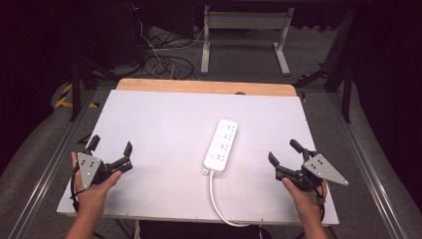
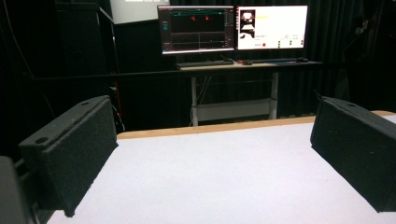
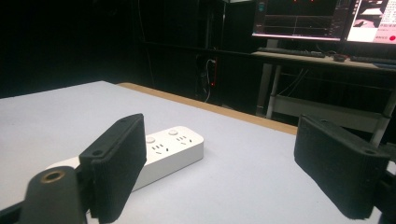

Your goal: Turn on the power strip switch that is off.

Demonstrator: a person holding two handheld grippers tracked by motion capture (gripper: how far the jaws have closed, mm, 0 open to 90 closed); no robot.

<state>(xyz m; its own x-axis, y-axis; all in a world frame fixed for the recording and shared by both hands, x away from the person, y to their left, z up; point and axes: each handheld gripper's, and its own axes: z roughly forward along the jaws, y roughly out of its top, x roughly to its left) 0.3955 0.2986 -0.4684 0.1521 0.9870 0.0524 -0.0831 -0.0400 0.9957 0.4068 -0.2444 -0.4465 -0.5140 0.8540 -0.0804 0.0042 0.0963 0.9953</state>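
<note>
A white power strip (image 1: 221, 144) with several sockets lies a little right of the middle of the white table, its white cable (image 1: 217, 201) running off the near edge. My left gripper (image 1: 110, 144) is held open near the table's front left corner, nothing between its jaws (image 2: 215, 163). My right gripper (image 1: 284, 151) is held open near the front right, to the right of the strip and apart from it. In the right gripper view the power strip (image 3: 168, 151) lies beyond the left jaw, partly hidden by it, and that gripper (image 3: 233, 172) holds nothing.
The white table (image 1: 164, 124) has a wooden strip (image 1: 199, 86) along its far edge. Beyond it stand a white desk frame (image 1: 244, 35), floor cables (image 1: 164, 59) and dark stands. Two monitors (image 2: 233, 28) sit on a desk behind the table.
</note>
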